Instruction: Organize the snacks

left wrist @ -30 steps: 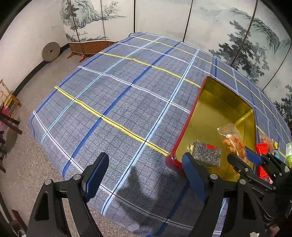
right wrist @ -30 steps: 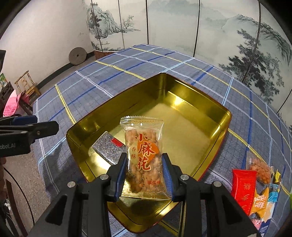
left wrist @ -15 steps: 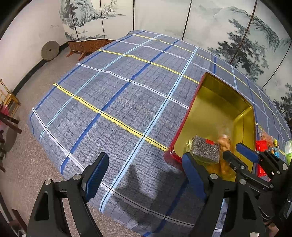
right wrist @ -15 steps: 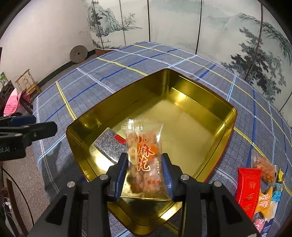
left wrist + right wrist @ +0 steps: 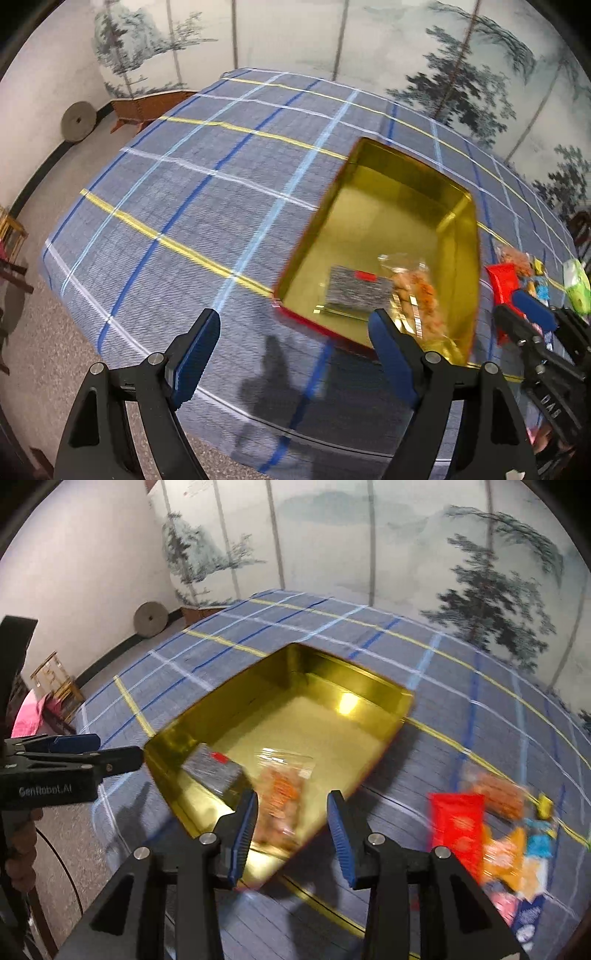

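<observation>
Gold tin [image 5: 376, 686] on plaid cloth [image 5: 184, 206].
Both grippers, left [image 5: 291, 349] and right [image 5: 291, 834], gape empty; twist pack [image 5: 280, 794] beside grey pack [image 5: 214, 771]; loose snacks [image 5: 495, 830] right.

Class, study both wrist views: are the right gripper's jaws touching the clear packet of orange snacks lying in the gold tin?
Apart. The right wrist view shows the right gripper, jaws open, clear of the snack packet in the gold tin.

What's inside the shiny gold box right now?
Two snacks lie in the gold box: a grey speckled packet with a red tab, and a clear bag of orange twists beside it. The rest of the floor is bare. Anything beneath those packets is hidden.
</observation>
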`<state>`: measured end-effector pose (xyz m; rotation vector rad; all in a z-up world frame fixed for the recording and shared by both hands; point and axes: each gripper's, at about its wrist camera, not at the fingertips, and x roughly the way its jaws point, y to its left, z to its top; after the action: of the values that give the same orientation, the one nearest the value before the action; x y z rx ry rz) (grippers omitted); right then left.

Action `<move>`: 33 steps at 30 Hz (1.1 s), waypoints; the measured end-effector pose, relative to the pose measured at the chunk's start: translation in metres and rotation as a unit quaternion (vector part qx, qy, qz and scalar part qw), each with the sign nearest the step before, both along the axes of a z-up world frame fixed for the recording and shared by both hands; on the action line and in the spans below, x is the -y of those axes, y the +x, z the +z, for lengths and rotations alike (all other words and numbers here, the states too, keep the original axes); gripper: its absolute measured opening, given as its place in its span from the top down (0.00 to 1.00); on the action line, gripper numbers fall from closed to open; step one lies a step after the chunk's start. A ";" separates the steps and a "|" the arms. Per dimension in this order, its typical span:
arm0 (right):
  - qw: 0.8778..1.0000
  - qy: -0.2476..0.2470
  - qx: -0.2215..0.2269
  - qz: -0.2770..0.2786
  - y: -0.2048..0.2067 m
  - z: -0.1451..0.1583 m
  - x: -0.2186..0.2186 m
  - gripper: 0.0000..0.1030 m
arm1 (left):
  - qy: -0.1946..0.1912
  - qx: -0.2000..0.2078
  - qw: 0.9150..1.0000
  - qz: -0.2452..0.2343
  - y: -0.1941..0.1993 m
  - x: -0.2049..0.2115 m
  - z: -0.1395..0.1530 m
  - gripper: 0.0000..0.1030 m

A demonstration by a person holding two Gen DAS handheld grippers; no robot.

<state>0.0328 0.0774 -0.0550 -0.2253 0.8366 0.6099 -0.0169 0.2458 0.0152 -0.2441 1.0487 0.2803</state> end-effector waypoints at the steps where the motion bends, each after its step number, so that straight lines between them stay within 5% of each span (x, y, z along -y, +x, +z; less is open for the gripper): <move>1: 1.000 -0.001 0.004 -0.014 -0.001 0.002 0.015 0.62 | 0.001 0.001 1.000 -0.006 0.001 0.005 0.001 0.23; 16: 0.983 -0.037 -0.047 -0.172 -0.025 -0.032 0.177 0.62 | 0.004 -0.009 0.994 -0.108 0.023 0.098 -0.004 0.23; 33: 0.974 -0.031 -0.085 -0.205 -0.020 -0.069 0.191 0.62 | 0.012 -0.028 0.986 -0.161 0.035 0.153 -0.016 0.23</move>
<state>0.0124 -0.1140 -0.1243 -0.0513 1.0344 0.2163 0.0179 0.0931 -0.0004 -0.0419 1.1225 0.0073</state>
